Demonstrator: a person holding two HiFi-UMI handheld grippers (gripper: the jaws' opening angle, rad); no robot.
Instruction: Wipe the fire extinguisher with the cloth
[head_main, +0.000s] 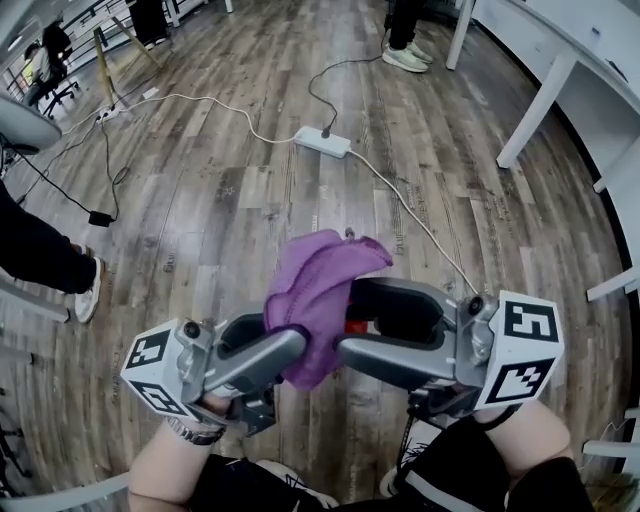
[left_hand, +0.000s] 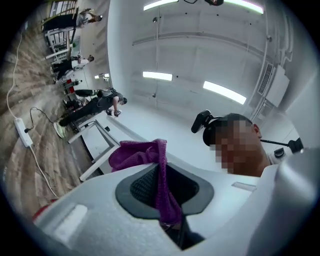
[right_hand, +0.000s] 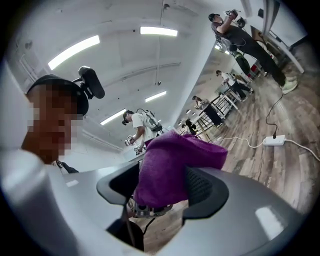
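Wood-plank floor (head_main: 250, 200) with a white power strip (head_main: 322, 141) fills the frame. At lower centre the left gripper (head_main: 285, 352) pinches the purple cloth (head_main: 320, 285); the right gripper (head_main: 348, 322) gapes around it, seemingly without pressing.

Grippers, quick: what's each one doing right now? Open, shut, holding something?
Left gripper: shut on the purple cloth.
Right gripper: open; the cloth hangs between its wide-apart jaws, not clamped.
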